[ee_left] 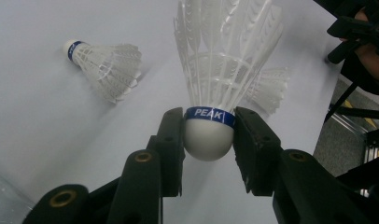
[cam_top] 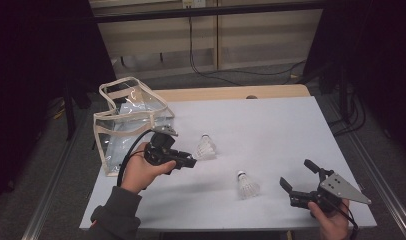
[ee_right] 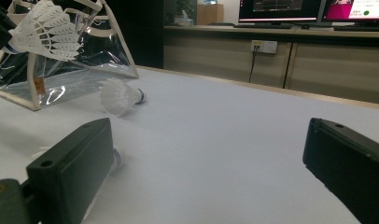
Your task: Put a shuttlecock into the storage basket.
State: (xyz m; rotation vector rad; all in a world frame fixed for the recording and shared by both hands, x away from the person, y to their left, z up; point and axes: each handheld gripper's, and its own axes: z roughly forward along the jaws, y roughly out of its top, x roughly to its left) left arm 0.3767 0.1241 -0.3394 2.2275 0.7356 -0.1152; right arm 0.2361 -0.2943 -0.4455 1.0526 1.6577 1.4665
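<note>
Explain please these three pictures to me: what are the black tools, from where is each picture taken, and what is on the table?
A person sits at a table and holds a hand tool in each hand. Each tool is a gripper with two black jaws.

The high view looks down from above: the left gripper is at the left, the right gripper at the right. The other two pictures come from small cameras riding on the grippers, looking along their jaws.

The left gripper's jaws are closed on the white cork of a shuttlecock, seen close up in its own view. The right gripper's jaws are open and hold nothing.

On the table lie two more shuttlecocks, one mid-table and one nearer the right gripper. A clear bag stands at the table's left edge.
</note>
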